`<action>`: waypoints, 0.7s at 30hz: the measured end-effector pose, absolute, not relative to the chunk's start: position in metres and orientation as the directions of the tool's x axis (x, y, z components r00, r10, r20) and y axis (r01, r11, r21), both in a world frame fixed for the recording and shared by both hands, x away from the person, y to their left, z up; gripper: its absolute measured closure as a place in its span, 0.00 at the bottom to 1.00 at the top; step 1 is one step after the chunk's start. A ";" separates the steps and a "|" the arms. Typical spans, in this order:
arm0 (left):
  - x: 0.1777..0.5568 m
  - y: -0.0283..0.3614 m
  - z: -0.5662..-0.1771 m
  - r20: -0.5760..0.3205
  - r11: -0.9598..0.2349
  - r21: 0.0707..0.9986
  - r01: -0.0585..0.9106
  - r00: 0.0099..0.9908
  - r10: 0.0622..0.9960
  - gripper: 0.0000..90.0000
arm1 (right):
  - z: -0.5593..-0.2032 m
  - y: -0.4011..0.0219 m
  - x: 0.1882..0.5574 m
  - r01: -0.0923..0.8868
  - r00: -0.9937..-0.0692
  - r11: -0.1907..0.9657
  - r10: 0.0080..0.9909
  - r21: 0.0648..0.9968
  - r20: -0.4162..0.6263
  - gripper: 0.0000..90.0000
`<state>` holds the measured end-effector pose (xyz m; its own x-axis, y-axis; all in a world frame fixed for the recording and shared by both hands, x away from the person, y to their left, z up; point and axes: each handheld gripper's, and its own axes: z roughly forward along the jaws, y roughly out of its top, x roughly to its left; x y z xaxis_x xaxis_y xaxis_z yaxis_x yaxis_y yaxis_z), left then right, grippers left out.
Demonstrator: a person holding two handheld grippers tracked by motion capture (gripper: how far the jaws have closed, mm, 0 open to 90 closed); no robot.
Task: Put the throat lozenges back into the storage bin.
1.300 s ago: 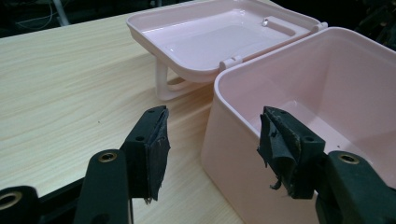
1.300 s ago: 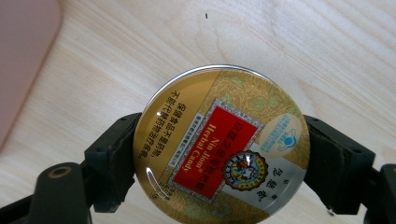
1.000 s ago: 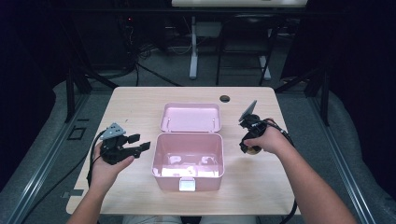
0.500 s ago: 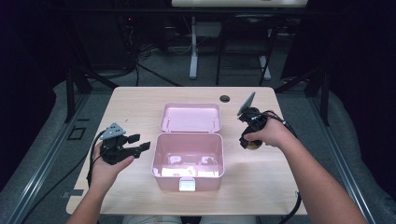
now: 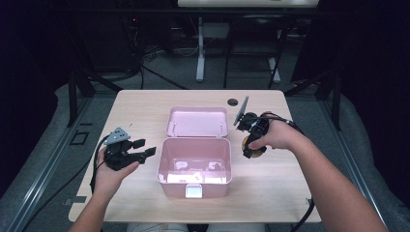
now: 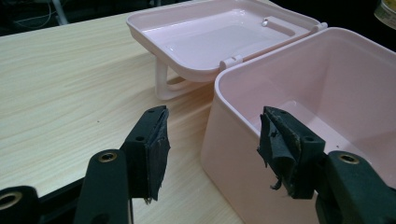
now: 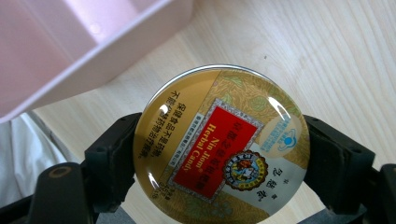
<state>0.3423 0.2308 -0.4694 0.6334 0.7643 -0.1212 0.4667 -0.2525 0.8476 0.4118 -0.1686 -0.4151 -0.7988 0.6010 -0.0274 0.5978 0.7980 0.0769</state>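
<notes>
An open pink plastic box stands mid-table with its lid laid back behind it. Just right of the box, above the table, my right gripper is shut on a round gold candy tin. In the right gripper view the tin, with its red label, sits between the two jaws of the right gripper, and a corner of the box lies beyond. My left gripper is open and empty just left of the box. In the left gripper view the left gripper faces the box's near wall and the lid.
A dark cable hole sits near the far edge of the wooden table. Bare wood lies on both sides of the box. Black stands and cables fill the floor beyond the table.
My right gripper with the tin has shifted slightly left, toward the box. The left gripper has stayed where it was.
</notes>
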 end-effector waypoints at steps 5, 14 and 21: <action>0.342 0.231 -0.469 -0.122 -0.249 0.850 0.465 0.632 0.765 0.47 | -0.410 -0.160 0.410 0.567 -0.821 0.820 0.570 0.079 -0.026 0.22; 0.343 0.232 -0.470 -0.129 -0.243 0.850 0.468 0.631 0.765 0.47 | -0.405 -0.145 0.408 0.530 -0.846 0.844 0.533 0.083 -0.029 0.22; 0.343 0.232 -0.470 -0.131 -0.240 0.850 0.468 0.630 0.765 0.47 | -0.403 -0.132 0.405 0.493 -0.867 0.866 0.497 0.088 -0.029 0.22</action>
